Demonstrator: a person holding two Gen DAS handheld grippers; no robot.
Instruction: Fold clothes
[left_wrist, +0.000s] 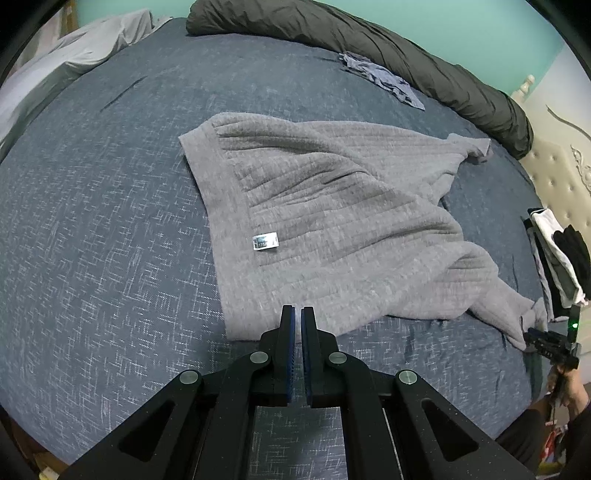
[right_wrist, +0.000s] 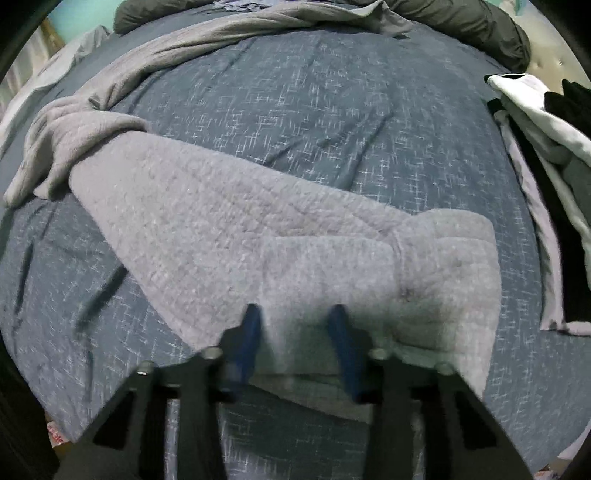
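Observation:
A grey ribbed sweater (left_wrist: 332, 221) lies spread on the dark blue bedspread (left_wrist: 110, 221), with a small white label (left_wrist: 265, 242) near its hem. My left gripper (left_wrist: 297, 314) is shut and empty, just above the hem's near edge. My right gripper (right_wrist: 295, 314) is open, its blue pads on either side of the sweater's sleeve cuff (right_wrist: 369, 269). In the left wrist view the right gripper (left_wrist: 546, 341) sits at the sleeve end at the far right.
A dark rolled duvet (left_wrist: 369, 44) lies along the far edge of the bed. A small blue-grey garment (left_wrist: 384, 79) lies next to it. A stack of black and white clothes (left_wrist: 557, 254) (right_wrist: 546, 147) sits at the right. Light grey bedding (left_wrist: 74, 55) is at the far left.

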